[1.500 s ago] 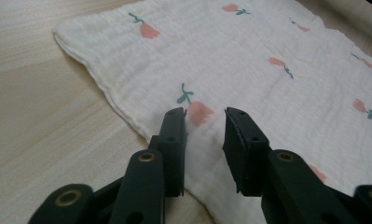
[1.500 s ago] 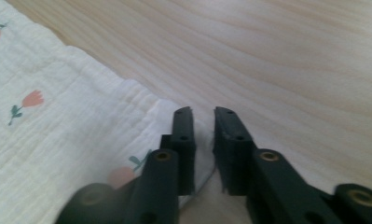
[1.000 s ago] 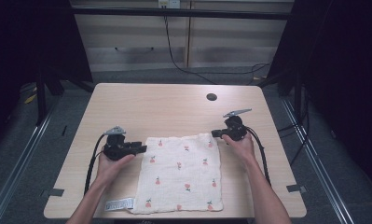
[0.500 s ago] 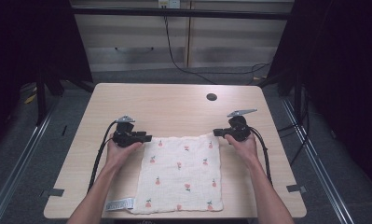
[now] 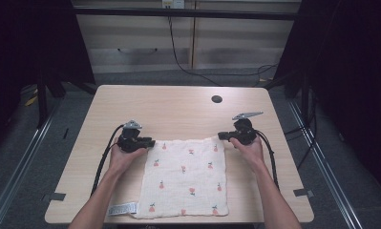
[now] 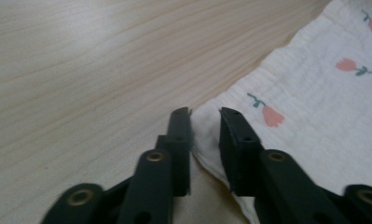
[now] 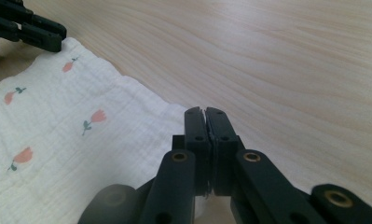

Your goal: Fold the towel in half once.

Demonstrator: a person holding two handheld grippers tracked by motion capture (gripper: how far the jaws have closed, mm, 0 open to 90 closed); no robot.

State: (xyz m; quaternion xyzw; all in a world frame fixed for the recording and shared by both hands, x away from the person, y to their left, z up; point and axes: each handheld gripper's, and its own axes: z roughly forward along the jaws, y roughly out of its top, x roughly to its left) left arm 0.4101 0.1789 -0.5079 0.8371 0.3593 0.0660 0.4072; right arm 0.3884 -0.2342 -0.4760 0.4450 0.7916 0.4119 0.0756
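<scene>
Cloth (image 5: pixel 185 179) flat on table (image 5: pixel 178 109), near edge. Left gripper (image 6: pixel 205 113) at far left corner, jaws just been closing, corner between them, narrow gap remaining. Right gripper (image 7: pixel 205 112) clamped on far right corner; fabric inside jaws hidden. Left gripper's tips blurred in high view. Label (image 5: pixel 122 209) text illegible.

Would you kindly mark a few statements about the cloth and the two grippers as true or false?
1. The right gripper is shut on a cloth corner. True.
2. The left gripper is clamped tight. False: a gap shows between its jaws, with the cloth's corner in it; they have just been closing.
3. The cloth is plain white. False: it bears small pink flowers.
4. The cloth lies flat on the table. True.
5. A white label lies beside the cloth's near left corner. True.
</scene>
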